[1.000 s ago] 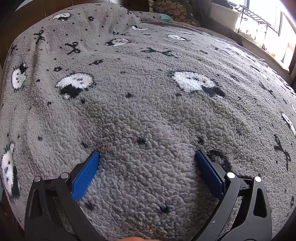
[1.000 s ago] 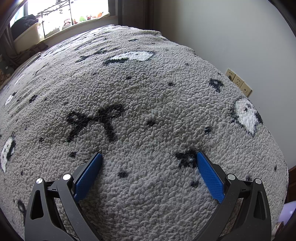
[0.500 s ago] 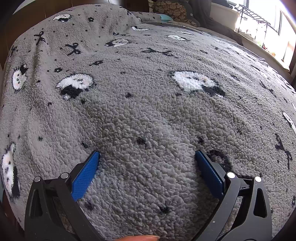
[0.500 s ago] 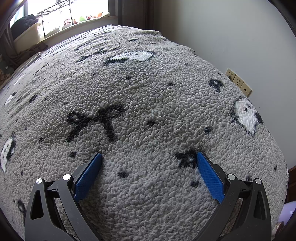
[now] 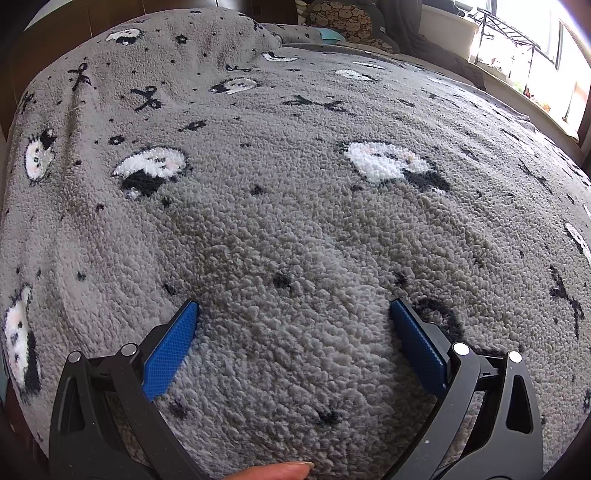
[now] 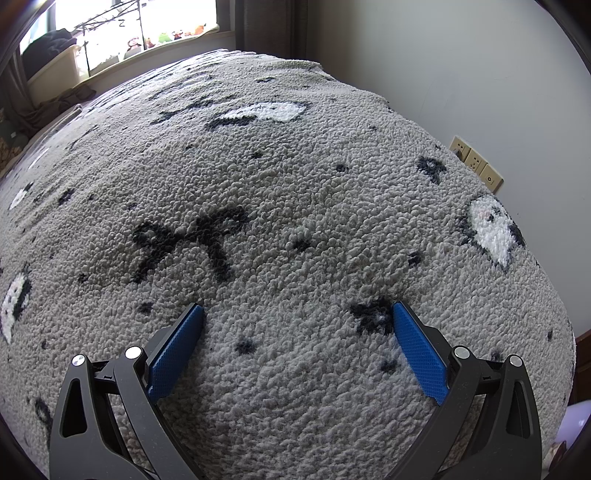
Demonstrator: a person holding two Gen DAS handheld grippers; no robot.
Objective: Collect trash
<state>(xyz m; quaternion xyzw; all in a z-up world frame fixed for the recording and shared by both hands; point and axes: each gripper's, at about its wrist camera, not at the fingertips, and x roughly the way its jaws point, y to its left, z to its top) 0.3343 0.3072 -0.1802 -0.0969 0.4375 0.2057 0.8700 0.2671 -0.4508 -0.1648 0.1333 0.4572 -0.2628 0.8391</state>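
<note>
Both the left gripper (image 5: 293, 308) and right gripper (image 6: 297, 310) hang spread wide and empty over the fleecy grey blanket (image 5: 295, 221) — no trash shows anywhere in view, so its weight, softness and best hold can't be judged.

Open fleece blanket (image 5: 295, 229) is being presented ahead of both spread grippers, left gripper (image 5: 294, 306) and right gripper (image 6: 298, 310). Passage is being limited far right by the wall (image 6: 461, 74) and its sockets (image 6: 476, 162), and far by cushions (image 5: 347, 22).
</note>
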